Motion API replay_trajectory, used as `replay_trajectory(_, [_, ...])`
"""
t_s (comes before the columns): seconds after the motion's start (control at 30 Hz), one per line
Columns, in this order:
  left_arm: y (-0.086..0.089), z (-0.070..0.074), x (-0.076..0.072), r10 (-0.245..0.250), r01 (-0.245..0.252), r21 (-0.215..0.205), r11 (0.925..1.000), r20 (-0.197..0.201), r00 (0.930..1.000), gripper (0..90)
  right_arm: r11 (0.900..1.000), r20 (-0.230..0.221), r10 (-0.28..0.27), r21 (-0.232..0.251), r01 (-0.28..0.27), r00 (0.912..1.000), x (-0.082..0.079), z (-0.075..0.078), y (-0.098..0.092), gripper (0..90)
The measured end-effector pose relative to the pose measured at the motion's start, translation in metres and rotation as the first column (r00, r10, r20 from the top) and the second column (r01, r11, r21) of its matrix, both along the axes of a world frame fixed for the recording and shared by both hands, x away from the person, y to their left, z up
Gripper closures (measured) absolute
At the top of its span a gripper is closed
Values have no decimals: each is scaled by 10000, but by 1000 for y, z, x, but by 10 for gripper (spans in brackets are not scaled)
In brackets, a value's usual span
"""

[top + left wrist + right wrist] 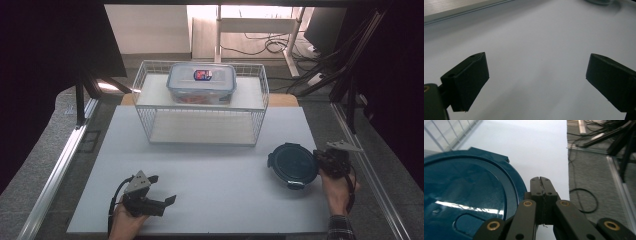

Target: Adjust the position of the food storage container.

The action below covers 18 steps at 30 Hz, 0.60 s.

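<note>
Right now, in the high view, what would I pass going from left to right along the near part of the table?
left gripper → bare white table top → round dark blue lidded container → right gripper, at the container's right edge.

Black jaws, brass screws, plaid cuff [341,226]

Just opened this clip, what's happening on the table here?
A person holds a gripper in each hand over a white table. The right gripper, jaws shut and empty, sits beside a round dark-blue lidded container. The left gripper hovers open. A rectangular lidded box rests on the wire rack.
</note>
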<state>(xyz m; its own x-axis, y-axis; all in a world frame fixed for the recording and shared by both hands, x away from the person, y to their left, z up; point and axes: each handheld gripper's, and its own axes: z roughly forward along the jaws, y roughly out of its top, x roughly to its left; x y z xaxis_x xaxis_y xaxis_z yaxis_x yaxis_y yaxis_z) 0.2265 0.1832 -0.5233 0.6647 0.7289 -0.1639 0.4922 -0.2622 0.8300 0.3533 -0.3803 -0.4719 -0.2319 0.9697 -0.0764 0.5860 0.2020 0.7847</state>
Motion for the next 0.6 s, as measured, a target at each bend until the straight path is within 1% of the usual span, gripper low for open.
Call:
replay_trajectory(0.07, [0,0,1,-20,20,-32,10000,-50,10000,41,10000,-64,-69,-18,69,10000,1,0,1,895])
replay_trajectory(0.13, [0,-1,1,-25,25,-43,10000,-65,10000,42,9998,-100,-70,168,71,9999,0,-1,1,895])
replay_trajectory(0.23, [-1,-1,2,-57,56,-22,10000,-85,9999,42,9997,-137,-30,259,34,9999,-1,-1,4,896])
replay_trajectory(0.33, [-2,-1,2,-70,70,-20,10000,-112,9999,42,9993,-205,185,327,-178,9996,-4,-1,10,896])
replay_trajectory(0.43, [-2,-1,3,-76,75,-35,10000,-128,9999,42,9996,-268,241,176,-236,9994,-7,0,18,896])
replay_trajectory(0.47, [-2,-1,3,-80,80,-34,10000,-132,9999,42,9994,-257,340,86,-337,9991,-8,0,22,896])
replay_trajectory(0.6, [-3,-1,4,-106,105,-50,9999,-147,9998,42,9982,-261,600,-4,-600,9979,-11,-1,33,896])
